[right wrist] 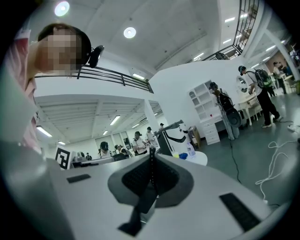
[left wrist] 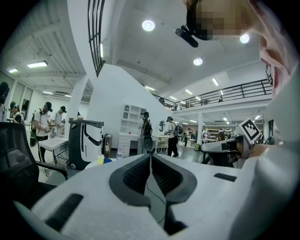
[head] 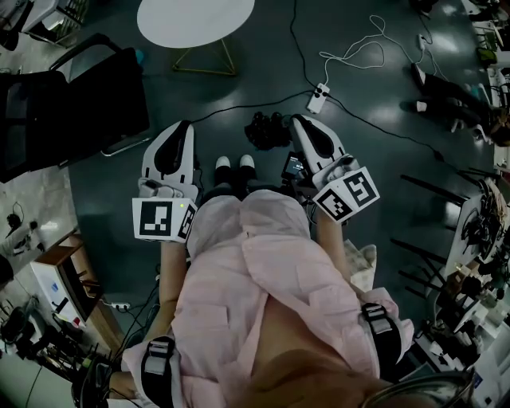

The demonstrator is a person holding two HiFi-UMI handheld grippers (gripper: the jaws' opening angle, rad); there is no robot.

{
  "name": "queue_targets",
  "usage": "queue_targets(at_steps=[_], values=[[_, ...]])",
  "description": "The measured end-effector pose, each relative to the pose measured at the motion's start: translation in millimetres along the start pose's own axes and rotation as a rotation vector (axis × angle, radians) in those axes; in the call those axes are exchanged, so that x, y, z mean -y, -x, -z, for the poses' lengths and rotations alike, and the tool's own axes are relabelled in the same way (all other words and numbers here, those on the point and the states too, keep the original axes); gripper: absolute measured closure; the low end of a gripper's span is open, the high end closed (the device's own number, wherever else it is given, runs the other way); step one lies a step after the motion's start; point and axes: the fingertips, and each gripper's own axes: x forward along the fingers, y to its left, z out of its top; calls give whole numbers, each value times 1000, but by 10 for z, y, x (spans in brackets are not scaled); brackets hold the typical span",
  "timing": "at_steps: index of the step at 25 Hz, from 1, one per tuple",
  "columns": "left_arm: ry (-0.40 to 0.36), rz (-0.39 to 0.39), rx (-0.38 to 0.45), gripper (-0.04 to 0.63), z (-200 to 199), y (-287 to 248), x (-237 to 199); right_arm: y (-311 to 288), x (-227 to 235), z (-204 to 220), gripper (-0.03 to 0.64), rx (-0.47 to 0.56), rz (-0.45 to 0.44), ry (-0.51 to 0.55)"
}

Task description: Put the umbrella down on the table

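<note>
White-shelled left gripper (head: 184,127): jaws pressed together, nothing between them; right gripper (head: 300,121) likewise closed and empty. Both are held side by side ahead of the person (head: 263,271). A black bundle (head: 267,131) lies on the dark floor (head: 263,76) between their tips; cannot tell whether it is the umbrella. Well beyond stands the white round table (head: 195,20).

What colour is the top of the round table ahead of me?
White; the round table shows best in the head view.
</note>
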Motion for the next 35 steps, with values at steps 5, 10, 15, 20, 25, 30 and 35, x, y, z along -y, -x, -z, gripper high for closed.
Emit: queue_targets(at_steps=[5, 10, 15, 20, 25, 30, 35], values=[[-7, -10, 5, 572, -29, -87, 67, 9, 121, -51, 592, 5, -9, -4], [-15, -37, 17, 572, -22, -168, 126, 8, 268, -109, 592, 9, -28, 13], [-6, -68, 39, 572, 25, -203, 172, 7, 386, -149, 592, 18, -46, 12], [-4, -66, 37, 572, 8, -247, 210, 23, 437, -221, 592, 25, -51, -19], [1, -60, 29, 572, 26, -313, 74, -96, 454, -200, 592, 14, -41, -40], [27, -24, 33, 572, 35, -386, -188, -315, 374, -177, 592, 10, -19, -34], [2, -2, 39, 572, -166, -469, -589, -658, 169, -282, 592, 45, -37, -34]])
